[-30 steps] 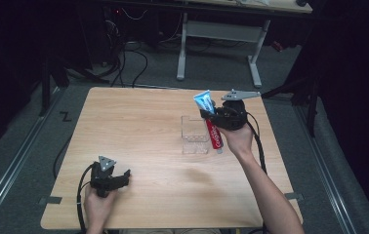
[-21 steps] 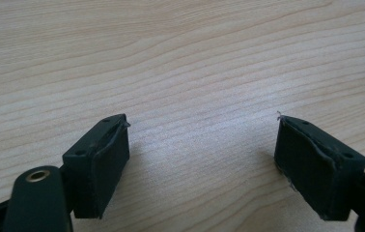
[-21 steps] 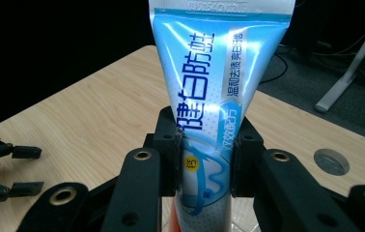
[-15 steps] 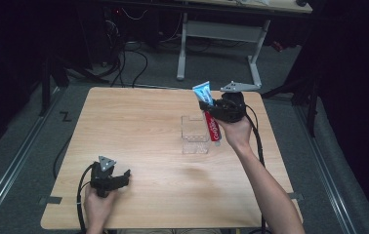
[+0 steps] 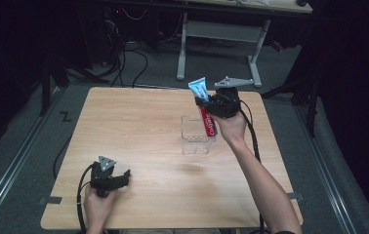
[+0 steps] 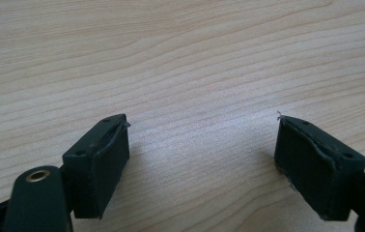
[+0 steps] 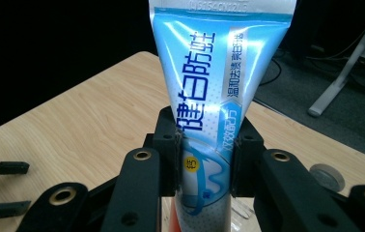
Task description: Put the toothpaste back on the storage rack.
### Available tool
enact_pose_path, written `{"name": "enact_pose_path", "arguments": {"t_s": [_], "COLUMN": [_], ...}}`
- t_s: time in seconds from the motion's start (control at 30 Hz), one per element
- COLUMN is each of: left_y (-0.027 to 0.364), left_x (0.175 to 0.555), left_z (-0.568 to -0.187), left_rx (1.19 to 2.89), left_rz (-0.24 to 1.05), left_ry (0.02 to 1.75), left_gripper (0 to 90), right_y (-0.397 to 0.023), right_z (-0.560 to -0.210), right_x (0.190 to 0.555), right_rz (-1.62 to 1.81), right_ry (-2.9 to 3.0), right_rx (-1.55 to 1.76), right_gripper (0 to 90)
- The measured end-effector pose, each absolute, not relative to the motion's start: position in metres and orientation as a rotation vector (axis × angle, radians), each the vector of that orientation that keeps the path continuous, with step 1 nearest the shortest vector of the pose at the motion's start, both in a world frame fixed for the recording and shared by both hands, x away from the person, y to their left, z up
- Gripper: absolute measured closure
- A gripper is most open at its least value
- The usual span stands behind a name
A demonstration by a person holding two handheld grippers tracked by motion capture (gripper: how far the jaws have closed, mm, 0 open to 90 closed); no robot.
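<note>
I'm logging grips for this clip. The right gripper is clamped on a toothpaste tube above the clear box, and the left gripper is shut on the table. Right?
Not quite: the left gripper is open, its jaws wide apart over bare table, as the left gripper view shows. The right gripper does clamp the toothpaste tube above the clear box.

The high view looked forward and down on the whole table (image 5: 138, 126) from above. The left gripper (image 6: 202, 164) view sat close over bare wood. The right gripper (image 7: 204, 150) view faced the toothpaste tube (image 7: 214, 92) closely, sharing that tabletop.

Dark room, grey floor (image 5: 36, 146), white desk frame (image 5: 221, 34)
</note>
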State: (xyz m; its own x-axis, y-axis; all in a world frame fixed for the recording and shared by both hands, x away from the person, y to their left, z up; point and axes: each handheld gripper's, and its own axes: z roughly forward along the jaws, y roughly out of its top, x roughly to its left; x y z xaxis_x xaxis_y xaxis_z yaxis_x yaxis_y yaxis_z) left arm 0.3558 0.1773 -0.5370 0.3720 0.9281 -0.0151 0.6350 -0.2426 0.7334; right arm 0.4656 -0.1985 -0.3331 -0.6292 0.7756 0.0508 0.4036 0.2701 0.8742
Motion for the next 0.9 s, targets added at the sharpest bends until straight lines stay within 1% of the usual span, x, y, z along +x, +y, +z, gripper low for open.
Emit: {"name": "enact_pose_path", "arguments": {"t_s": [0.37, 0.9], "left_y": [0.177, 0.177], "left_x": [0.356, 0.356], "left_z": [-0.537, -0.537], "left_rx": [1.978, 1.977], "left_rz": [0.569, 0.572], "left_ry": [1.344, 1.344], "left_gripper": [20.1, 20.2], "right_y": [-0.191, -0.189], "right_z": [-0.343, -0.35], "right_x": [0.477, 0.484], "right_rz": [1.299, 1.295], "right_ry": [2.16, 2.151], "right_rx": [1.088, 1.108], "right_gripper": [70.7, 70.3]}}
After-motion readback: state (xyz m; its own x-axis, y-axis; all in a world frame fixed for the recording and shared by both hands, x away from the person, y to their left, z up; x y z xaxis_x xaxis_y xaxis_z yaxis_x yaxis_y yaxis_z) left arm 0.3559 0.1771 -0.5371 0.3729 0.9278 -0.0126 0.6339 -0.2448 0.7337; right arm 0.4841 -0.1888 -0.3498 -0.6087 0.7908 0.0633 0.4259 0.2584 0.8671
